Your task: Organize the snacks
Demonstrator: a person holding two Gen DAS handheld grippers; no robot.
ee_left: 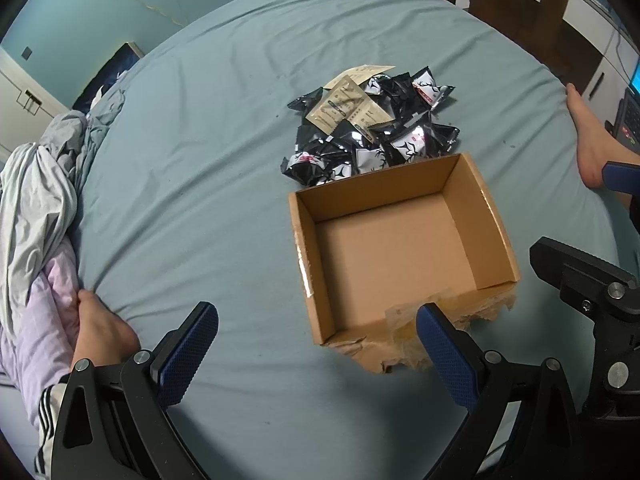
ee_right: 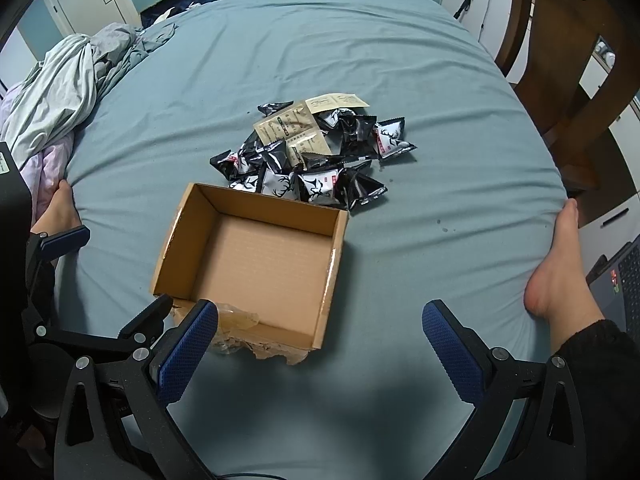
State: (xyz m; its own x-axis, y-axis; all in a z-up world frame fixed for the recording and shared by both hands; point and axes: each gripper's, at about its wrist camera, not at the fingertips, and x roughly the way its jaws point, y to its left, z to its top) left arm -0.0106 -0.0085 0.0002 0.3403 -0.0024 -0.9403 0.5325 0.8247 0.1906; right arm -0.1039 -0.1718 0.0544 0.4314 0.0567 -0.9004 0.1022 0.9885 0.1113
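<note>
Snacks (ee_left: 372,124) lay heaped on the blue sheet (ee_left: 208,160), just beyond the far wall of the empty cardboard box (ee_left: 304,248). From the left gripper (ee_left: 318,344), jaws spread wide and holding nothing, the pile sat ahead and to the right, past the box. From the right gripper (ee_right: 320,344), equally wide and empty, the heap (ee_right: 316,152) lay almost straight ahead over the box (ee_right: 340,248), so the right seemed better lined up for a first pick.
</note>
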